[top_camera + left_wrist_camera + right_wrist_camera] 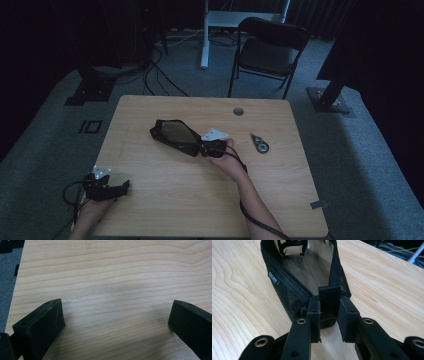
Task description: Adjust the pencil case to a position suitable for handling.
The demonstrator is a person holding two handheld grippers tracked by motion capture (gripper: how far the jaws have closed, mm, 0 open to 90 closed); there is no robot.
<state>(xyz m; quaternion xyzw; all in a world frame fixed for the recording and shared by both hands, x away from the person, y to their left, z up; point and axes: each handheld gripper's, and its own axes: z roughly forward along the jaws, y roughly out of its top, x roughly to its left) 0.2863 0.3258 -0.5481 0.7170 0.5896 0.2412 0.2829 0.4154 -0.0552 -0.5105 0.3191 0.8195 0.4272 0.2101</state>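
While my left gripper [122, 187] rests at the near left corner of the table [165, 200], jaws spread wide over bare wood, my right gripper [329, 315] is clamped on the black mesh pouch [174, 134] — pinching the fabric tab at its end. The pouch lies mid-table, its zipper open, with a small tool [259, 144] well off to its right — untouched.

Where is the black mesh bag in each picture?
High view: black mesh bag at table middle, by the right gripper.
Left gripper view: wooden table, no bag.
Right gripper view: centre, its end tab pinched.
Shared landmark: the wooden table.
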